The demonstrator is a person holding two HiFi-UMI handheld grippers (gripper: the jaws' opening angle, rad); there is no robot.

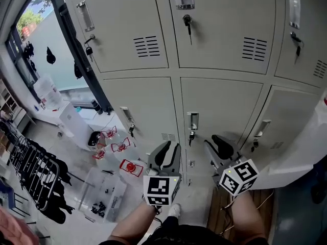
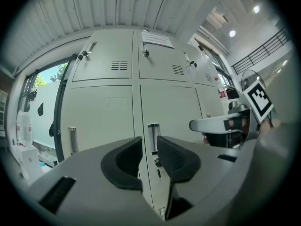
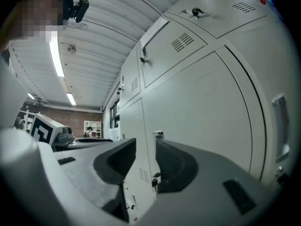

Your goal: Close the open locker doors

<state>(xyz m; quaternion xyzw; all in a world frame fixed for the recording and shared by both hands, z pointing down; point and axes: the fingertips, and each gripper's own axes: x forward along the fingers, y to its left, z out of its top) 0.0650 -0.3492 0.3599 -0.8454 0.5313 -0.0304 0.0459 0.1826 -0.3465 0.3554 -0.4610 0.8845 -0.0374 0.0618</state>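
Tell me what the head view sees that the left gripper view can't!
Only the head view shows the floor, with a clear plastic bin and a clothes rack on it. Only the left gripper view shows the ribbed ceiling and its lights. Both show the grey lockers and the right gripper with its marker cube.

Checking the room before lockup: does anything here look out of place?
The lower right locker door looks ajar, its top edge slanting outward, while the neighbouring doors sit flush. The pale panel at far right may be another open door; I cannot tell. Small red items lie scattered on the floor.
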